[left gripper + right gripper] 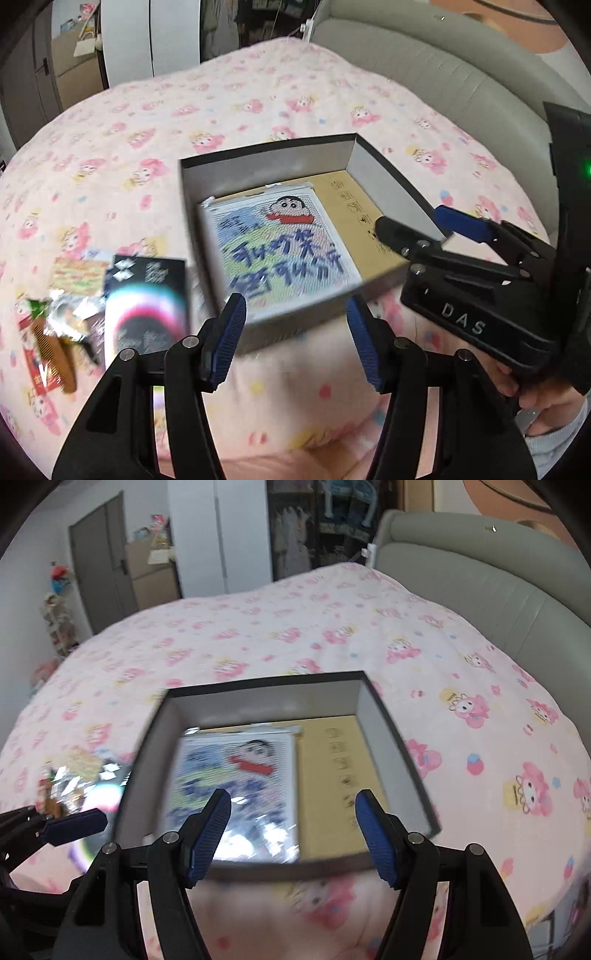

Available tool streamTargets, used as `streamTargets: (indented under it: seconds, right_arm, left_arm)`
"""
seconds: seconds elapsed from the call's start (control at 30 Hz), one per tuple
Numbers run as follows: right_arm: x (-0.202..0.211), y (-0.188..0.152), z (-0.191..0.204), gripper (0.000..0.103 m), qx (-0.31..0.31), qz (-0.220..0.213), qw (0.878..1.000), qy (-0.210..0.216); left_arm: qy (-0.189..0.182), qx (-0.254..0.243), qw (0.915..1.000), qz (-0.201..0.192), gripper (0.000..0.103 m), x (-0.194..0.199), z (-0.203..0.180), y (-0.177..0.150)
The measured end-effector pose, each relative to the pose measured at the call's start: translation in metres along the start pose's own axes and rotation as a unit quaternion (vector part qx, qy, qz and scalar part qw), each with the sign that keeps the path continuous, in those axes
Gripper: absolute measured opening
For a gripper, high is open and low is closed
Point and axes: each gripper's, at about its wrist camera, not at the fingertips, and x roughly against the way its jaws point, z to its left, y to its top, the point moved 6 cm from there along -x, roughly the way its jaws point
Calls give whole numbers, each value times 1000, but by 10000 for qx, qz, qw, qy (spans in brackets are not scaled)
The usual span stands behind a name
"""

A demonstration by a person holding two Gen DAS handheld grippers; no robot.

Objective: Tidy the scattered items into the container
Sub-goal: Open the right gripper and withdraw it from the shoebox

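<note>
An open grey box (266, 158) (258, 690) lies on the pink bed. Inside it lies a cartoon picture pack (280, 254) (236, 786) on a brown bottom (354, 206). My left gripper (295, 339) is open and empty, just before the box's near wall. My right gripper (293, 834) is open and empty over the box's near edge; it also shows in the left wrist view (417, 225) at the box's right wall. Left of the box lie a black card (147, 306), a foil wrapper (70, 314), a brown comb (59, 354) and a red packet (40, 373).
The pink patterned bedspread (258, 99) (461, 701) covers the bed. A grey padded headboard (443, 62) (480, 579) runs along the right. A door and cardboard boxes (147, 572) stand in the back.
</note>
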Motion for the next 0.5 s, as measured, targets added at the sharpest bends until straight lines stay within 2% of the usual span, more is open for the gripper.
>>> streamTargets:
  seconds: [0.1, 0.37, 0.5]
  right_arm:
    - [17, -12, 26, 67, 60, -54, 9998, 161]
    - [37, -32, 97, 67, 550, -72, 9977, 397]
    - [43, -37, 118, 67, 532, -136, 9973, 487]
  left_arm:
    - [47, 77, 9999, -88, 58, 42, 10, -17]
    - [114, 595, 9980, -174, 55, 90, 50, -64]
    - [164, 732, 9969, -237, 55, 105, 66, -77]
